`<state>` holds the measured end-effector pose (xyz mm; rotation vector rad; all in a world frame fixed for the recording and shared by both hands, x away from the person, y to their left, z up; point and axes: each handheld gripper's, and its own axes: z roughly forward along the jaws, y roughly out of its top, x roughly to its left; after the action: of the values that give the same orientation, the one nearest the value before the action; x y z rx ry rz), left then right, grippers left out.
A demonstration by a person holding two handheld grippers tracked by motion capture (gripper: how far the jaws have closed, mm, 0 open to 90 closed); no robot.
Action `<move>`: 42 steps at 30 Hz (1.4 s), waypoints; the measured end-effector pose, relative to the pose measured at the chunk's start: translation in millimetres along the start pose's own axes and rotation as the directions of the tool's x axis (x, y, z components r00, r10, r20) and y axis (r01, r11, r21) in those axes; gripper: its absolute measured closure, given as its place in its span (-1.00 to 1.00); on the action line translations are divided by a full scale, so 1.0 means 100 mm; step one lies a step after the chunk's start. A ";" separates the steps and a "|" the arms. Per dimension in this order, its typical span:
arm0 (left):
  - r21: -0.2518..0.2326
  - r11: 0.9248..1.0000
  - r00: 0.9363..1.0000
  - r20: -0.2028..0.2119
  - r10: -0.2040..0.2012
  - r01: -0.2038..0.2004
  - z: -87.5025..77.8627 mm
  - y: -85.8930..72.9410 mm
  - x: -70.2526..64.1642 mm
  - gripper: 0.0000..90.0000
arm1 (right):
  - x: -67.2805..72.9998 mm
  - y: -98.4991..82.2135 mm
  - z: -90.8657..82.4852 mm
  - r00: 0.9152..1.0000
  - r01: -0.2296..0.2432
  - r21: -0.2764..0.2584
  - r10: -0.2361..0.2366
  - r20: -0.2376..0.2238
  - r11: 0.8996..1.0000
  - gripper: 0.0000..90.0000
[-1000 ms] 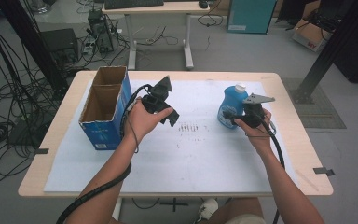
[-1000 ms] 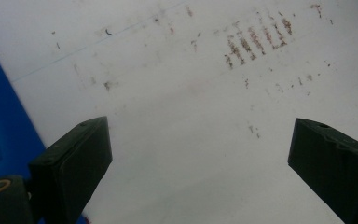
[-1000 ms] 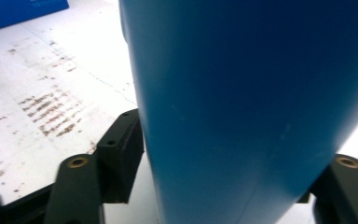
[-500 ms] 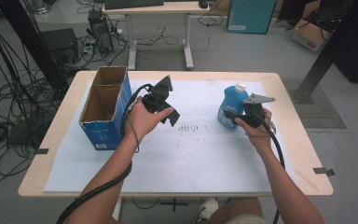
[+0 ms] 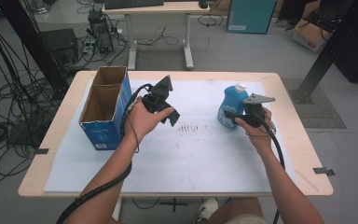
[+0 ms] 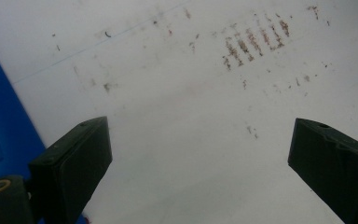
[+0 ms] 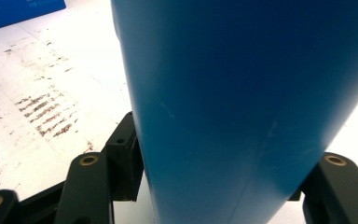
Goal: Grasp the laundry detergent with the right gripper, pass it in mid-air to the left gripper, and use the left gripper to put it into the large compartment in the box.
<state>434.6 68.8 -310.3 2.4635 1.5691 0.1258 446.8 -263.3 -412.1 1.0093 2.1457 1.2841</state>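
The right claw [image 5: 233,117] was clamped on the blue bottle [image 5: 233,102], its jaws having just drawn in against the bottle's sides; in the right gripper view the bottle [image 7: 242,107] rose straight up from between the two black jaws, the left jaw pressed to its flank and the right one tucked behind its lower edge, with no gap showing on either side. The grip sat low on the body, well under the white cap [image 5: 240,87], and the bottle stood upright on the white sheet [image 5: 177,158] near the table's [image 5: 303,140] right side, the claw reaching it from the person's side and slightly from the right. The right hand [image 5: 256,128] held the claw level behind the bottle. The left claw [image 5: 171,116] hung above the middle of the sheet, well apart from the bottle, its jaws spread wide with nothing between them; in the left gripper view bare sheet and a patch of brown smudges [image 6: 254,42] lay beyond the jaws. The same smudges [image 5: 189,127] lay between the two claws in the high view. An open cardboard box [image 5: 103,109] with blue sides stood at the sheet's left edge, just beside the left hand [image 5: 144,122].
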 end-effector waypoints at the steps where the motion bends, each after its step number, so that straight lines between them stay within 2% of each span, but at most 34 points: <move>1: 0.000 1.000 1.000 0.000 0.000 0.000 0.00 0.00 0.00 -0.86 | 0.00 0.00 0.00 1.000 0.000 0.000 0.000 0.000 1.000 -0.10; 42: -0.004 1.000 1.000 -0.005 0.002 -0.002 -0.01 0.00 -0.02 -0.86 | -0.01 0.00 0.00 1.000 -0.008 0.002 0.008 -0.006 1.000 -0.07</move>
<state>433.8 67.1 -309.6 2.4639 1.5669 0.1345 447.3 -263.8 -412.0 1.0172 2.1499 1.2907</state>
